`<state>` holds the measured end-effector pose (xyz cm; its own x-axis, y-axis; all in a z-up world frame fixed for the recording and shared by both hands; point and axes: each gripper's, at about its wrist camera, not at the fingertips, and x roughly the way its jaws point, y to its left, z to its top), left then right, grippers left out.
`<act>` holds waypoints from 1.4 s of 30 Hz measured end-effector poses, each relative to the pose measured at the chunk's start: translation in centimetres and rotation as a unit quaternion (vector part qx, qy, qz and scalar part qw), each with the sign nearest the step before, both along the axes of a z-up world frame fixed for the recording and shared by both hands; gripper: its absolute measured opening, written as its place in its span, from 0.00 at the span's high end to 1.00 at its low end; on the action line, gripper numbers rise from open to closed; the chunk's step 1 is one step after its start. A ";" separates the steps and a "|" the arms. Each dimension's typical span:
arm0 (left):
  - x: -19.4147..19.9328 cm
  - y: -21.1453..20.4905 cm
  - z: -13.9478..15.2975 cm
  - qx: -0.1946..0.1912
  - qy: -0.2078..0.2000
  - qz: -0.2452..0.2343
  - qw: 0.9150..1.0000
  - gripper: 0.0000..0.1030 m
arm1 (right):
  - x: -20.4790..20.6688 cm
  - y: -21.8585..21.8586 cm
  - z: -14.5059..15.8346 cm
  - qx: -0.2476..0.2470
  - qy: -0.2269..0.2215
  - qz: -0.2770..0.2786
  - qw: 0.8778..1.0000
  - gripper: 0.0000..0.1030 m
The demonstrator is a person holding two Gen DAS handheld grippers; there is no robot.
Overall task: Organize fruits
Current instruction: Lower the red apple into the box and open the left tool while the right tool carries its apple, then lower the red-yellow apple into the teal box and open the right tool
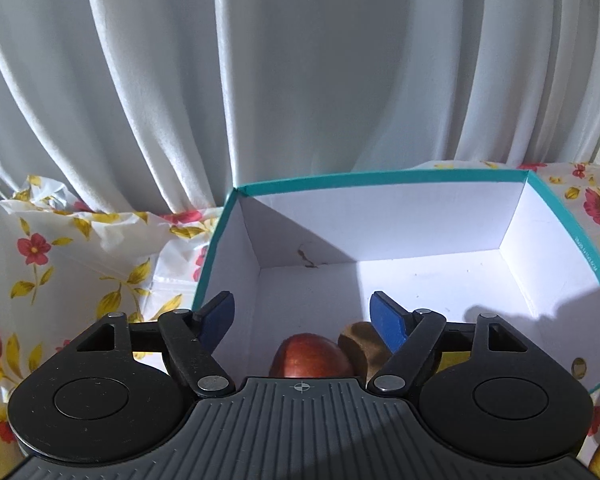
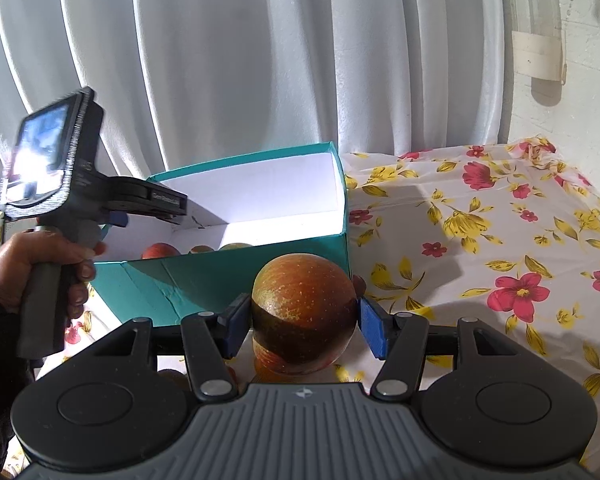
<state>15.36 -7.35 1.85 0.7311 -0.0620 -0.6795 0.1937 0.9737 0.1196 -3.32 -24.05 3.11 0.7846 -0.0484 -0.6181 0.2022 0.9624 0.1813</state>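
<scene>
Box (image 2: pixel 236 276) interior mostly free

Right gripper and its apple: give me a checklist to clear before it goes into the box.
1. Right gripper grip on the apple: both pads on its sides, ok.
2. Box open on top: ok.
3. Free floor space in the box: right half bare in the left wrist view, ok.
4. Left gripper clear of the box: over its left end, not ok.
5. Left gripper empty: jaws apart, red apple lies below them, ok.
6. Fruit left on the tablecloth: cannot tell.
</scene>
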 end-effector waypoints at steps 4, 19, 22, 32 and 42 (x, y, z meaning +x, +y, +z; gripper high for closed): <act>-3.2 1.1 2.9 -0.020 -0.020 0.005 1.000 0.13 | 0.1 -0.3 0.4 -0.003 -0.008 -0.003 1.000 0.44; -9.4 2.7 5.3 -0.038 -0.018 0.017 0.999 0.07 | 2.4 -0.3 1.8 -0.046 -0.047 0.002 0.998 0.44; -9.5 3.3 5.2 -0.037 -0.015 0.032 0.999 0.07 | 3.4 -0.3 1.8 -0.061 -0.063 0.005 0.996 0.44; -9.2 4.6 4.8 -0.029 0.001 0.064 0.998 0.07 | 7.6 0.8 0.9 -0.102 -0.073 0.034 0.992 0.45; -8.8 5.1 4.3 -0.020 0.011 0.079 0.997 0.07 | 11.2 0.9 -2.9 -0.085 -0.004 0.053 0.995 0.46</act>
